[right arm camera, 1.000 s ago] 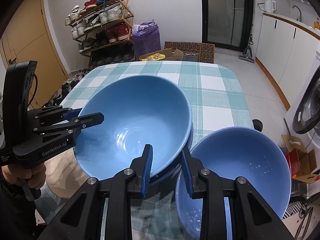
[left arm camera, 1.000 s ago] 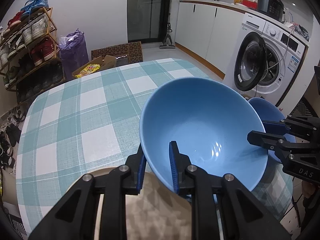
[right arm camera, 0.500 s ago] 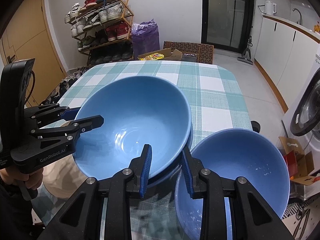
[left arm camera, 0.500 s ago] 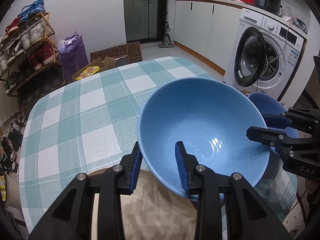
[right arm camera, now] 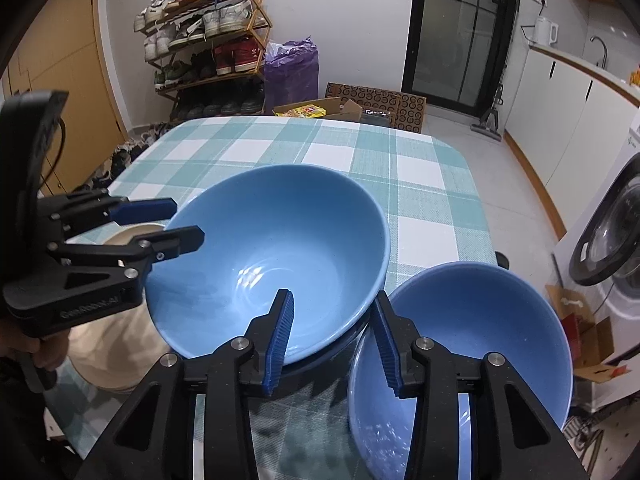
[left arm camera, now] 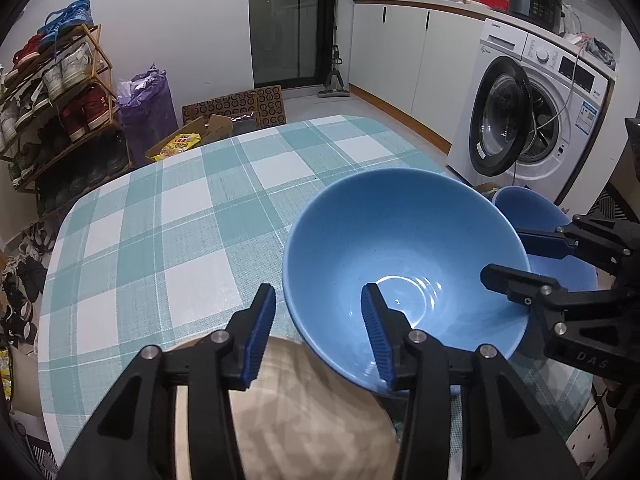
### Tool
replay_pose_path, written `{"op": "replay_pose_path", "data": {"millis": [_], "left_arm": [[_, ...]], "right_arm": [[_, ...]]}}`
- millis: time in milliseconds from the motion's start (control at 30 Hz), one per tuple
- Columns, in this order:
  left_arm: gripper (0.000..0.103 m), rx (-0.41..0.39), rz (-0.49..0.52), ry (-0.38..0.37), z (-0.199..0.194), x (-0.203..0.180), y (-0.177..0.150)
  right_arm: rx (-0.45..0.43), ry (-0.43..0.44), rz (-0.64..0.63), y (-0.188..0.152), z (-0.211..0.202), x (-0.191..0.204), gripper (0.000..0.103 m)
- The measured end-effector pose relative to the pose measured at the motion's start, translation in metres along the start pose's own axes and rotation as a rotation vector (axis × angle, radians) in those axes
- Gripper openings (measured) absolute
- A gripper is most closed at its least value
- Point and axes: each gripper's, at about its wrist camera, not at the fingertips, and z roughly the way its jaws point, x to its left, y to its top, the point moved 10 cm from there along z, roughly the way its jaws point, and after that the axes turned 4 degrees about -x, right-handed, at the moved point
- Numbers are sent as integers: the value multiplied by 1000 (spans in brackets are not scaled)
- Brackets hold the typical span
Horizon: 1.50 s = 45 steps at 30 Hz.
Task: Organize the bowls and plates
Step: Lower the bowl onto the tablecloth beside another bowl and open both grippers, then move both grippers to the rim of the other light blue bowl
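Left gripper (left arm camera: 318, 330) now opened wide, released from big bowl (left arm camera: 404, 276) rim, which sits between the pads. Right gripper (right arm camera: 332, 338) likewise open, straddling far rim. Bowl on worktop (left arm camera: 168, 216), nested on another; small bowl (right arm camera: 472, 340) right. Stacking step judged done.

Large blue bowl (right arm camera: 272, 248) upright, perhaps nested, smaller bowl (right arm camera: 480, 328) beside

Far tablecloth (left arm camera: 192, 208) open; near edge crowded: big bowl (right arm camera: 276, 256), small bowl (right arm camera: 480, 320), beige plate (left arm camera: 304, 408).
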Motion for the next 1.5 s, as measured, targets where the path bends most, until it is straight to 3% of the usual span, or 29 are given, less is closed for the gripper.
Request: {"op": "replay_pose_path", "data": {"millis": [267, 500, 567, 633, 700, 1133, 1500], "left_arm": [[49, -15, -4, 1, -8, 2, 4], [55, -31, -27, -47, -20, -4, 12], [63, -35, -32, -64, -23, -7, 15], [84, -51, -36, -78, -28, -11, 20], [90, -64, -38, -90, -31, -16, 23], [93, -101, -66, -131, -41, -29, 40], [93, -103, -30, -124, -39, -53, 50]], "right_arm": [[-16, 11, -7, 0, 0, 2, 51], [-99, 45, 87, 9, -26, -7, 85], [-114, 57, 118, 11, -35, -10, 88], [-135, 57, 134, 12, -43, -12, 93], [-162, 41, 159, 13, -52, -16, 101], [-242, -9, 218, 6, -98, -32, 102], [-247, -19, 316, -20, -109, -67, 102]]}}
